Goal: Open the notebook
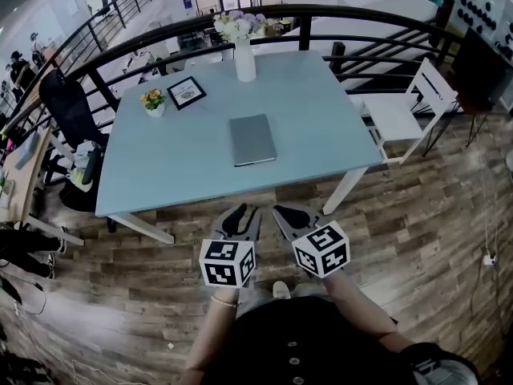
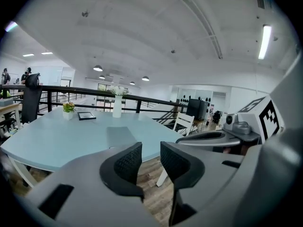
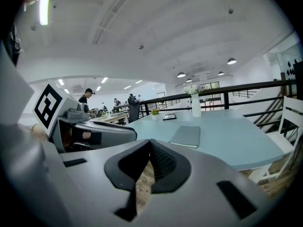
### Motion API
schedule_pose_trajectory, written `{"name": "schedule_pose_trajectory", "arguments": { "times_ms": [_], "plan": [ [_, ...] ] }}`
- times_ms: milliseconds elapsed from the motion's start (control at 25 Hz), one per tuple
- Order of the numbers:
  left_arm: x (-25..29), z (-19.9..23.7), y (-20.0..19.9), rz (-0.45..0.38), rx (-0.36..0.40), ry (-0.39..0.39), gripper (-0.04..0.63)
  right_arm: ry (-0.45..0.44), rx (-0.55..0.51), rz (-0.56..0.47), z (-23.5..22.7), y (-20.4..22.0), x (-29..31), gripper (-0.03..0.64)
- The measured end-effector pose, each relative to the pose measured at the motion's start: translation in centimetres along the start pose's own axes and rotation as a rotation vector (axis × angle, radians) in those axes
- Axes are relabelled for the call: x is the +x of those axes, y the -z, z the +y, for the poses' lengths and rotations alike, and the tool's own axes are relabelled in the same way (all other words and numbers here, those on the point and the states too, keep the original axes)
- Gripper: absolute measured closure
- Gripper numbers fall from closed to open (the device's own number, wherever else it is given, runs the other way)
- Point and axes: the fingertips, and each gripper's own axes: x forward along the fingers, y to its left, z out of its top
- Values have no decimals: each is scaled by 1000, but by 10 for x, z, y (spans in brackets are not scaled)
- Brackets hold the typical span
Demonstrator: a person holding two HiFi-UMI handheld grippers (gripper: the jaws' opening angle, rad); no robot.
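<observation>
A closed grey notebook (image 1: 252,139) lies flat near the middle of the light blue table (image 1: 321,127). It also shows in the left gripper view as the notebook (image 2: 120,136) and in the right gripper view as the notebook (image 3: 186,136). Both grippers hang side by side over the wooden floor, short of the table's near edge and pointing toward it. My left gripper (image 1: 239,213) (image 2: 150,148) is open with nothing between its pads. My right gripper (image 1: 282,212) (image 3: 149,145) is shut, tips meeting, holding nothing.
A white vase of flowers (image 1: 244,58), a small flower pot (image 1: 154,101) and a framed picture (image 1: 186,92) stand at the table's far side. A white chair (image 1: 401,107) is at the right, a black office chair (image 1: 68,107) at the left. A black railing (image 1: 353,14) runs behind.
</observation>
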Motion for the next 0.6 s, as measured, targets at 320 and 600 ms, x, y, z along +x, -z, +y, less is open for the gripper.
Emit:
{"name": "schedule_pose_trajectory", "arguments": {
  "times_ms": [320, 600],
  "plan": [
    [31, 2, -2, 29, -11, 5, 474, 17, 41, 14, -32, 2, 8, 611],
    [48, 7, -1, 54, -29, 10, 474, 44, 91, 19, -56, 5, 9, 611]
  ]
}}
